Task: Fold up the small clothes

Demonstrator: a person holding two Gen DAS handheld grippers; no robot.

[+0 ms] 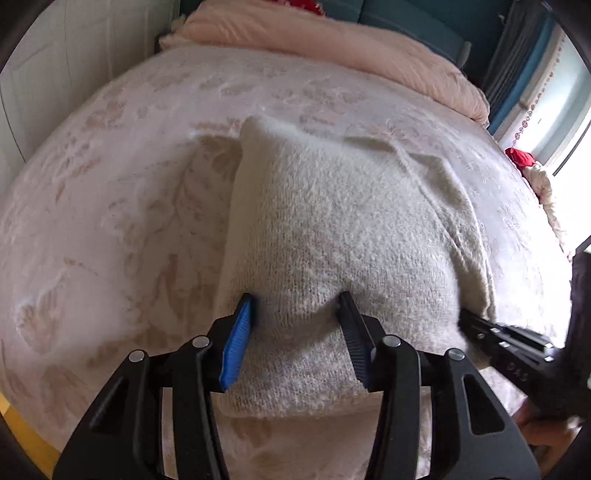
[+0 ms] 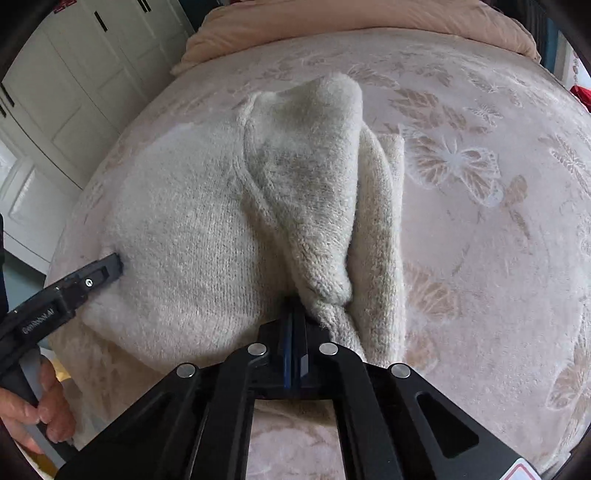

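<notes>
Right gripper [image 2: 295,314] clenched on sweater [image 2: 192,229] sleeve — left gripper [image 1: 295,314] released (on bed [image 2: 480,221]).

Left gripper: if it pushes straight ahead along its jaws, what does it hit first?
Likely the cream knit sweater. The left gripper, jaws open, already has the knit bulging between them; past the sweater lies the patterned bedspread.

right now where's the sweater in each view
Left wrist: the sweater fills the centre, its near edge between the open left gripper's fingers.
Right wrist: the sweater lies centre-left, a fold of it pinched in the shut right gripper.
Shared landmark: the pink duvet bunched along the far edge of the bed.
</notes>
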